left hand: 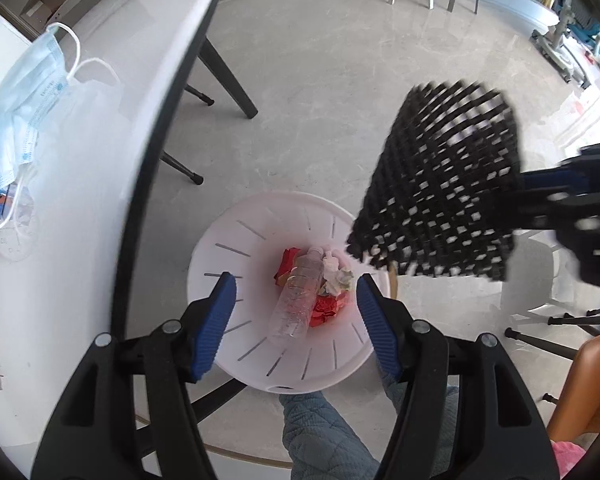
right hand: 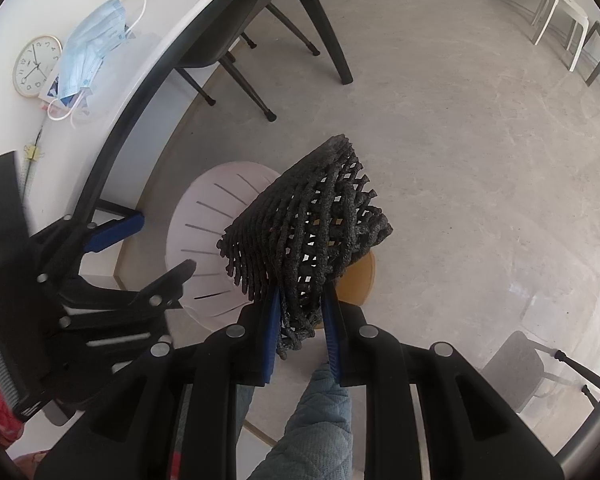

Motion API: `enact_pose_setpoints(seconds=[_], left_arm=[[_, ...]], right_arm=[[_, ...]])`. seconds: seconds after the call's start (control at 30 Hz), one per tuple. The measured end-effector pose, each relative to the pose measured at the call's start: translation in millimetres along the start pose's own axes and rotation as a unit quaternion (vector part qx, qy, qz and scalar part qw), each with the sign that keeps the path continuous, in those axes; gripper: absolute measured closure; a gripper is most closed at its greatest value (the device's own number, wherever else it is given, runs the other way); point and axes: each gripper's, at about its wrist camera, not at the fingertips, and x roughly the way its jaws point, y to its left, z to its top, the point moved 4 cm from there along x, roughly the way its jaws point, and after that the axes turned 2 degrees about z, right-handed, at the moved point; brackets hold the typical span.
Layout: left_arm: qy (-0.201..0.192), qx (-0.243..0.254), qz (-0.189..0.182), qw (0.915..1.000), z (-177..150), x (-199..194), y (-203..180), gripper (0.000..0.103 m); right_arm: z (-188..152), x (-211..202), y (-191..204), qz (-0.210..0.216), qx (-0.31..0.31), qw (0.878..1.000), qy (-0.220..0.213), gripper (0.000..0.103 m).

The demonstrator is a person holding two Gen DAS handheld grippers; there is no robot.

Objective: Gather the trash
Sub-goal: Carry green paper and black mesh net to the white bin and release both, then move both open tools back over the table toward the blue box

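Observation:
A white slotted bin (left hand: 236, 240) stands on the floor below the table edge; it holds a clear plastic bottle (left hand: 298, 296), red wrappers (left hand: 326, 310) and crumpled white paper (left hand: 334, 274). My left gripper (left hand: 296, 316) is open and empty right above the bin. My right gripper (right hand: 300, 312) is shut on a black foam mesh net (right hand: 312, 224) and holds it above the bin's right rim (right hand: 204, 208). In the left wrist view the net (left hand: 440, 184) hangs at the right. A blue face mask (left hand: 28, 108) lies on the white table (left hand: 100, 200).
A round clock (right hand: 36, 66) and papers lie on the table beside the mask (right hand: 88, 52). Chair legs (left hand: 228, 80) stand on the grey floor behind the bin. White stools (right hand: 564, 24) stand far right. An orange chair (left hand: 588, 384) is at right.

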Motion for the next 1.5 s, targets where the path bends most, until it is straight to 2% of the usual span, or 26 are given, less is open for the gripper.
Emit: enact_pose_setpoints(seconds=[0.07,0.23,0.4,0.57,0.77,0.93,1.1,1.3,1.5], left_arm=[[-0.011,-0.006,-0.008,0.9999,-2.9,-18.6,3.2,0.032],[-0.029,-0.018,-0.017,0.9993,-13.8,-53.3,11.4,0.026],[-0.027,-0.028,-0.011,0.9992,-26.9,-62.3,20.0,0.024],[-0.019,-0.052,-0.011,0.9984,-30.6,-65.4,36.1,0.024],[-0.028,-0.066,-0.004,0.9974,-31.0,-74.7,45.3,0.024],[-0.043,-0.080,0.002,0.9959,-23.0,-96.2,52.0,0.024],[-0.061,-0.106,0.012,0.9924,-17.2,-124.9,73.1,0.020],[-0.079,-0.157,0.019,0.9844,-22.1,-148.1,136.9,0.013],[-0.092,-0.194,0.047,0.9756,-21.7,-138.6,242.5,0.013]], right_arm=[[0.3,4.6,4.7,0.013,-0.004,1.000,0.005,0.081],[4.3,27.7,26.4,0.047,-0.030,0.998,0.027,0.081],[6.0,62.5,51.2,0.059,-0.062,0.995,0.059,0.064],[9.3,70.0,58.4,0.056,-0.052,0.995,0.062,0.044],[12.8,38.0,59.5,0.043,-0.034,0.998,0.023,0.032],[25.1,-19.5,55.0,0.032,-0.014,0.999,-0.031,0.021],[40.9,-83.4,69.6,0.019,-0.021,0.996,-0.085,0.011],[60.1,-129.4,108.0,0.020,-0.029,0.992,-0.124,0.002],[93.3,-137.2,157.2,-0.003,-0.032,0.989,-0.146,0.002]])
